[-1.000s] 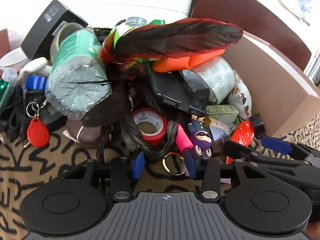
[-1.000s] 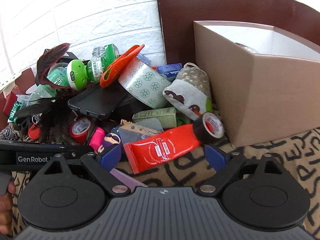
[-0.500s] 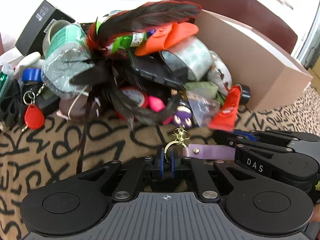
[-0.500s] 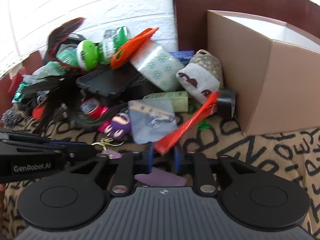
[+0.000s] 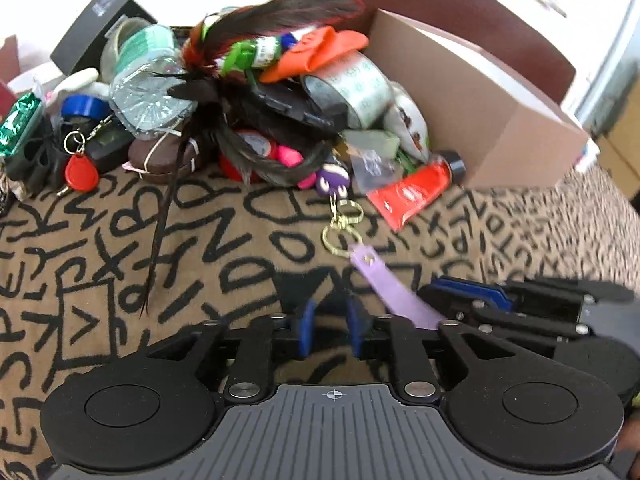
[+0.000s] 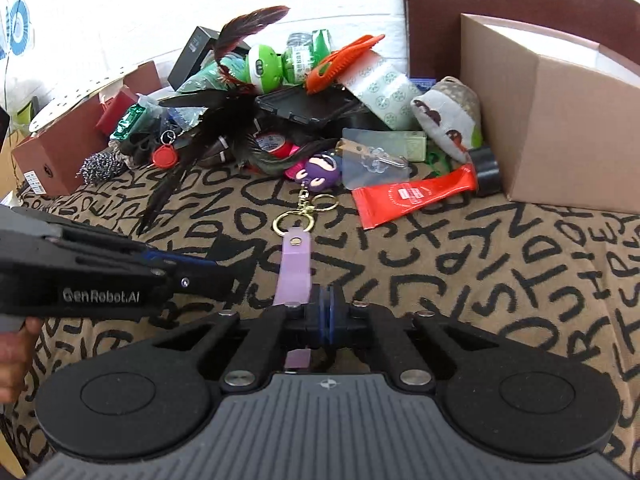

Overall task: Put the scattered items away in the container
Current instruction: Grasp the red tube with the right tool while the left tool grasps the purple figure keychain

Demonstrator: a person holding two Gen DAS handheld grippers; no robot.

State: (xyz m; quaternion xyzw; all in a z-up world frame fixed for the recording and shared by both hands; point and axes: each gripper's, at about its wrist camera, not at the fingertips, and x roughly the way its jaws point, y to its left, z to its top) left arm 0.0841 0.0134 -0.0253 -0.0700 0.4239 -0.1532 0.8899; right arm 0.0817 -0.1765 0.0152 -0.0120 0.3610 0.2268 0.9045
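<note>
Right wrist view: I have my right gripper clenched, its blue pads pressed together, with the lilac strap of the keychain running down beside and under its left finger. Whether the pads actually pinch the strap's edge I cannot tell from here. The strap lies flat on the letter-patterned cloth and leads up through gold rings to the purple figure charm, which sits at the front edge of the pile. Just right of the charm lies the red tube with its black cap touching the foot of the cardboard box. The box stands open-topped at the right, well apart from my grippers.

On the left wrist view, my left gripper has its jaws opening with only cloth between the pads; the strap passes just to its right, toward the right gripper. The rings rest on the cloth, clear of both tools. Behind them the heap holds a dark red-edged feather, an orange silicone piece, a roll of patterned tape, a crushed plastic bottle and a red key fob.
</note>
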